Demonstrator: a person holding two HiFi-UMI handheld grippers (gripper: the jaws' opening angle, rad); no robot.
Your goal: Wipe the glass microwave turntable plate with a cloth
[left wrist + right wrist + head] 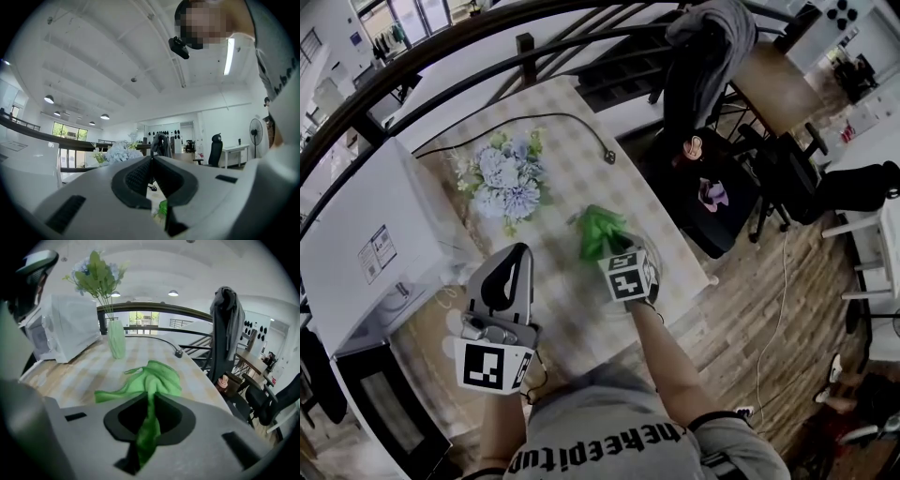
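Right gripper [151, 399] clamping cloth [157, 378], vase [116, 341], microwave [65, 326] beyond

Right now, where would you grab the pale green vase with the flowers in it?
Probably round the middle of the tall pale green vase, coming in level from the side. It stands upright and narrow, and the blue-white flowers spread over its mouth, so a gripper from above would hit them.

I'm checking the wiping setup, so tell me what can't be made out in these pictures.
Glass plate: head view, the right gripper and cloth hide where it may lie.
Inside the microwave: head view looks down on its top.
Table by the left gripper: left gripper view tilts up, its own body blocks it.
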